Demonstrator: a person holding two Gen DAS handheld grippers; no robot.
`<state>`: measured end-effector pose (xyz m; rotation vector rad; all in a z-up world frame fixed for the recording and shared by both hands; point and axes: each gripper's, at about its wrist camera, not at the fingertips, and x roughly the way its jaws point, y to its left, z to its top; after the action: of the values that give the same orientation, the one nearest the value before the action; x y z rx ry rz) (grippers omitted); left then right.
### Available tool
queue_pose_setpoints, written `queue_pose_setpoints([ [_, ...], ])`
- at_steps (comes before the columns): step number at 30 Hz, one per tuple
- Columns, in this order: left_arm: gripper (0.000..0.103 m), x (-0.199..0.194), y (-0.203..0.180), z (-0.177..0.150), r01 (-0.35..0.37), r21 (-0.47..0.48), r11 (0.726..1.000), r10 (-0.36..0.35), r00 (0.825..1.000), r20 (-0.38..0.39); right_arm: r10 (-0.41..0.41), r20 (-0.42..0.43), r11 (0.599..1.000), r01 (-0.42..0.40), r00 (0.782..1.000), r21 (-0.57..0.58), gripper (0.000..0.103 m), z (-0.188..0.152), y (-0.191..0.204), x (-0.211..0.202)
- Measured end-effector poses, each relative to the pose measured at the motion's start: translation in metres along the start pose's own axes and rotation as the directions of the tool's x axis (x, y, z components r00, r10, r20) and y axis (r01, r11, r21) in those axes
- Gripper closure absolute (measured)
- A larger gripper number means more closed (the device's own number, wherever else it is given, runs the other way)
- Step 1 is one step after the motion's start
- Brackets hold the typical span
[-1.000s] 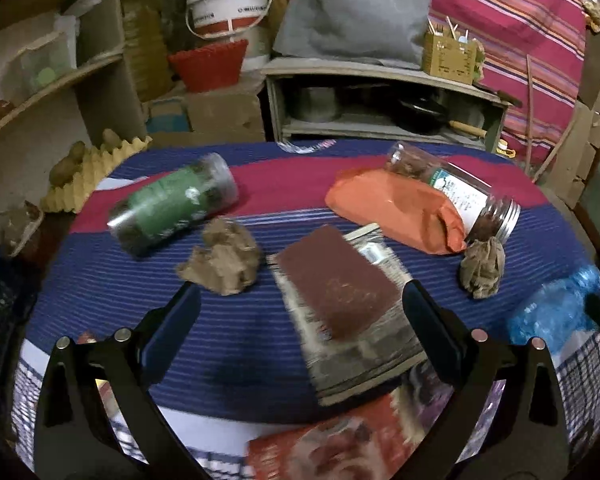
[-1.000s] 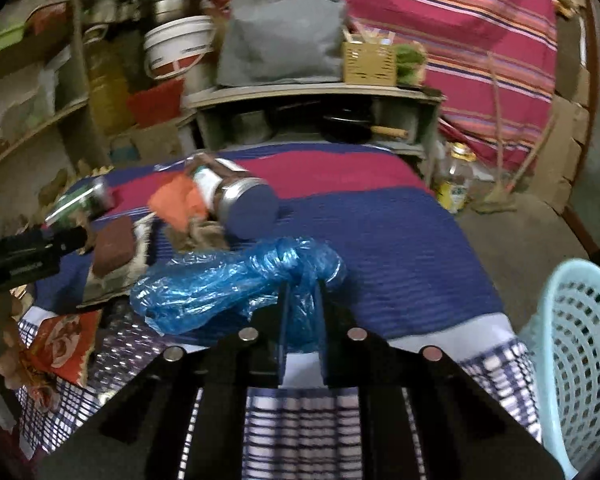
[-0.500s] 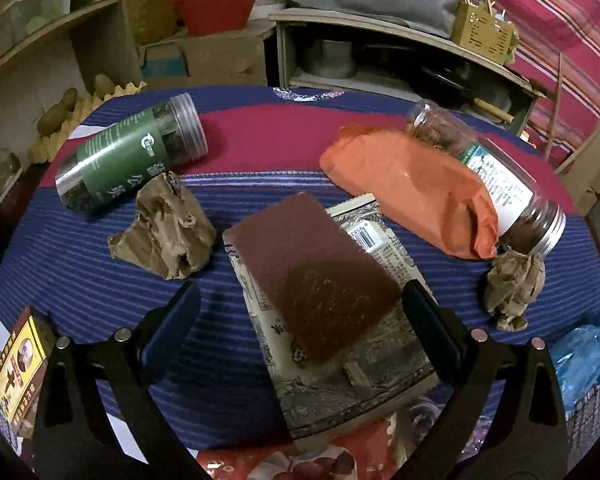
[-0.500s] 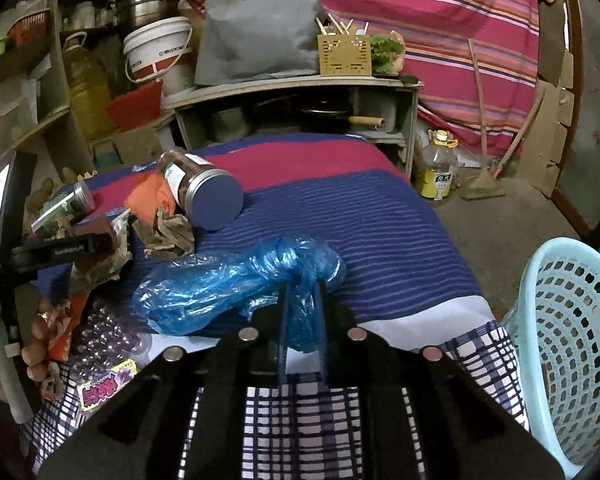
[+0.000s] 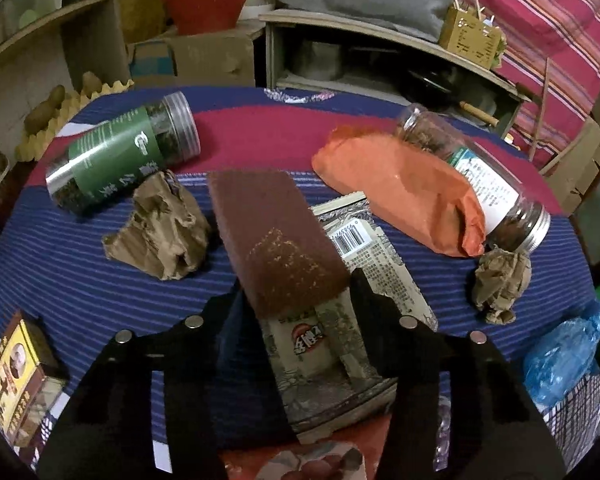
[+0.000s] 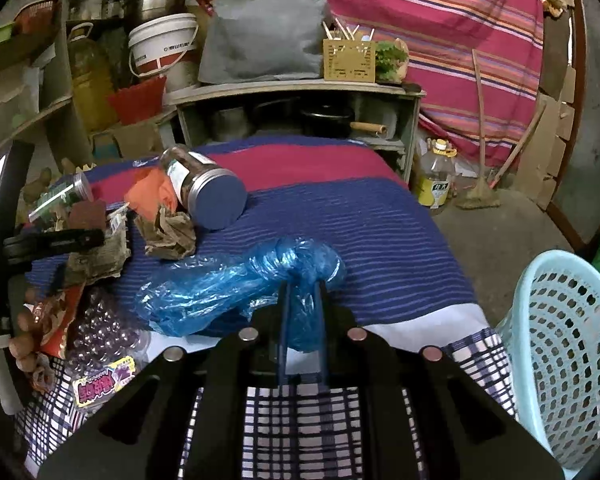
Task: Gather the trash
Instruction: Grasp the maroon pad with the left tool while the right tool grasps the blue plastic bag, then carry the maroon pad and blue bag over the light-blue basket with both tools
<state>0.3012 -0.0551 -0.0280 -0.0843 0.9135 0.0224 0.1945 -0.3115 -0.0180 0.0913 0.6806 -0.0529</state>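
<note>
A brown pad (image 5: 276, 232) lies on a printed flat packet (image 5: 324, 356) in the middle of the striped cloth. My left gripper (image 5: 294, 292) straddles the pad's near end; its jaws are closing and the pads meet the pad's two sides. Crumpled brown paper (image 5: 160, 232) lies just left of it, and a smaller wad (image 5: 498, 284) lies to the right. My right gripper (image 6: 302, 288) is shut on a knotted blue plastic bag (image 6: 220, 288) at the table's near edge. A pale blue mesh basket (image 6: 560, 340) stands on the floor to the right.
A green-labelled jar (image 5: 120, 152) lies at the back left. An orange bag (image 5: 400, 192) leans on a clear jar (image 5: 496, 192). A yellow box (image 5: 16, 372) sits at the near left edge. Snack wrappers (image 6: 100, 380) lie near a person's hand (image 6: 24, 344). Shelves stand behind the table.
My left gripper came down and forward over the brown pad, and its jaws narrowed from wide open onto the pad's sides. The right gripper and the blue bag stayed where they were.
</note>
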Motion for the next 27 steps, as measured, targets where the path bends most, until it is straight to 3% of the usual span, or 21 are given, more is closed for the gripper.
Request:
queue_pose_setpoints([
  [6,0.058,-0.021,0.009,0.001,-0.029,0.013,0.999,0.029,0.998,0.054,0.002,0.027,1.000,-0.002,1.000,0.015,0.091,0.006,-0.007,-0.013],
  [8,0.086,-0.032,0.015,0.003,-0.022,0.011,1.000,0.021,0.997,0.074,0.004,0.039,1.000,-0.005,0.999,0.022,0.091,0.008,-0.010,-0.020],
  [11,0.088,-0.046,0.022,0.001,0.006,-0.001,1.000,-0.006,0.995,0.100,0.008,0.061,0.999,-0.010,0.998,0.035,0.091,0.011,-0.015,-0.031],
  [18,0.089,-0.047,0.030,-0.005,-0.048,0.016,0.999,0.047,0.995,0.086,0.016,0.076,0.997,-0.021,0.997,0.069,0.091,0.010,-0.024,-0.044],
  [19,0.087,-0.047,0.031,-0.005,-0.059,0.016,0.998,0.058,0.995,0.087,0.016,0.077,0.997,-0.022,0.997,0.073,0.091,0.009,-0.026,-0.045],
  [21,0.075,-0.043,0.034,-0.005,-0.090,0.013,0.996,0.088,0.993,0.081,0.019,0.072,0.996,-0.025,0.997,0.082,0.091,0.009,-0.029,-0.044],
  [23,0.046,-0.041,0.037,-0.004,-0.125,0.002,0.992,0.124,0.990,0.071,0.020,0.066,0.996,-0.025,0.998,0.084,0.091,0.009,-0.030,-0.042],
  [27,0.028,-0.044,0.057,-0.002,-0.167,-0.036,0.985,0.169,0.983,0.070,0.019,0.055,0.996,-0.024,0.998,0.083,0.091,0.010,-0.030,-0.037],
])
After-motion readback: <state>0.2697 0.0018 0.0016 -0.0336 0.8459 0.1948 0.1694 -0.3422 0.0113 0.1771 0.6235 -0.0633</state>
